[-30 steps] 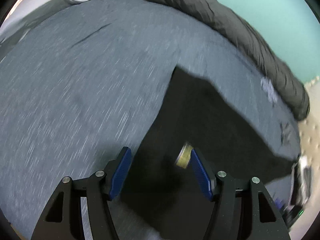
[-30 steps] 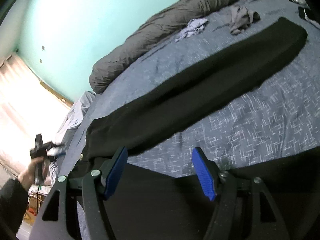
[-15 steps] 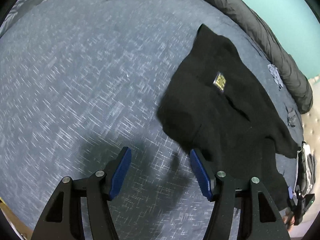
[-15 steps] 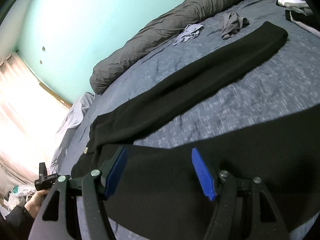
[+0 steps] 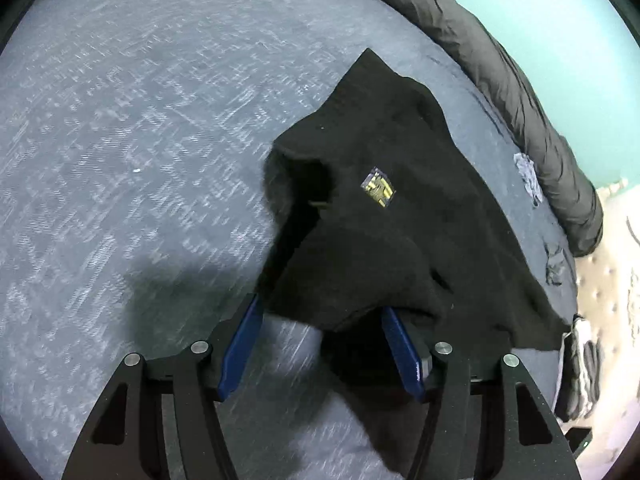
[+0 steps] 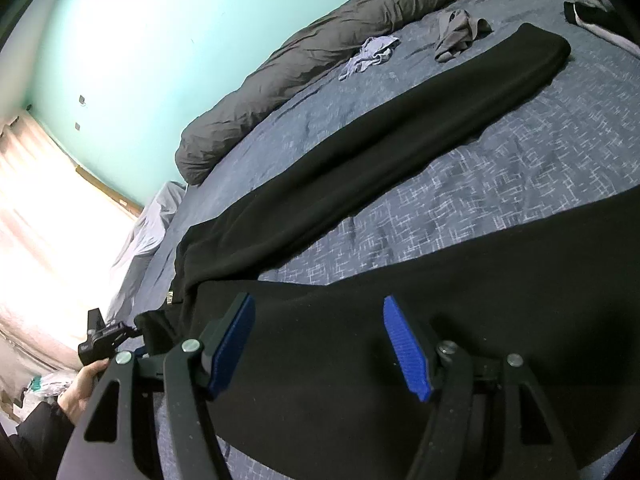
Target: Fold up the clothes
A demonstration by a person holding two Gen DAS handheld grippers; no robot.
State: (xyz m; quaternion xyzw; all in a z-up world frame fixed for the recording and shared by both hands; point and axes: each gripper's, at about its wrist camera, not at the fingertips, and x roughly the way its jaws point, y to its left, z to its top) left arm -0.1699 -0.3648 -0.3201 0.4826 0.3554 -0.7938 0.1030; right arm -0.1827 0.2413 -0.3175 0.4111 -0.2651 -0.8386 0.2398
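Black trousers [image 6: 360,168] lie spread on the blue patterned bed [image 6: 520,184], legs apart in a V, waist end with a small gold label [image 5: 378,188] bunched toward the left gripper [image 5: 320,344]. Left jaws wide, hanging just over the crumpled waist edge, nothing clamped; right gripper [image 6: 320,344] jaws also wide, empty, above the near trouser leg. Grey rolled duvet [image 6: 320,52] along the teal wall, two small crumpled garments [image 6: 456,32] beside the far leg.
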